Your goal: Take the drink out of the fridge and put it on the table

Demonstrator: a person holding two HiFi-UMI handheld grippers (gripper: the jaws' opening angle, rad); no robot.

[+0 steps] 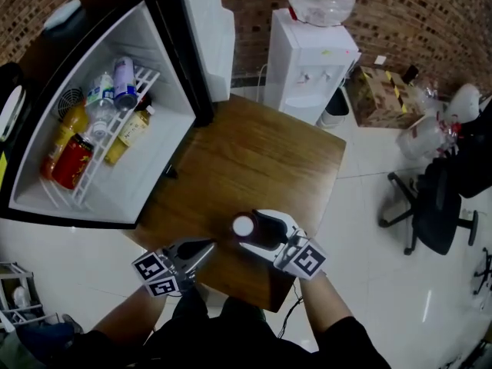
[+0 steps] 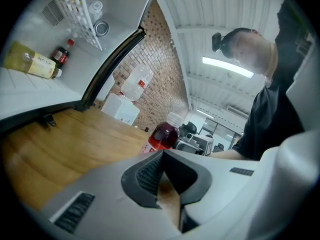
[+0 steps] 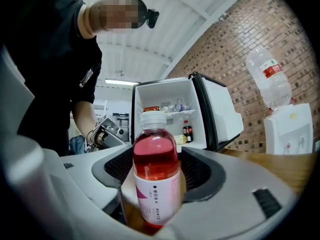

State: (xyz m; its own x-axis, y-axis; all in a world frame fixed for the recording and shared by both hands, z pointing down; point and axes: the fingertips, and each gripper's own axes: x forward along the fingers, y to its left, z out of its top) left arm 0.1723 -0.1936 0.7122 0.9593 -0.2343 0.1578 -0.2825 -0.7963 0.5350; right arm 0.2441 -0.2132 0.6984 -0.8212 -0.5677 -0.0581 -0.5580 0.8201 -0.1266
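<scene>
Item 1. Mini fridge (image 1: 115,129), door open, standing at the far left end of the counter; several more bottles and cans (image 1: 92,125) lay on its wire rack.

Item 2. Wooden counter (image 1: 254,152), bare apart from the drink near its front edge.

Item 3. Right hand-held gripper (image 1: 247,234), held level, its jaws spread to either side of the drink, with a sliver of counter showing between each pad and the bottle wall.

Item 4. Left hand-held gripper (image 2: 162,156), low over the counter's near left edge, tips pressed together on nothing.

Item 5. Pink drink bottle (image 3: 155,184), white cap, upright, apparently resting on the counter between the right jaws, well clear of the fridge.

Handling note: placement looked all but finished. The right hand-held gripper ought to back straight out along its own line, jaws kept wide, so neither pad clips the tall, narrow bottle and tips it.
</scene>
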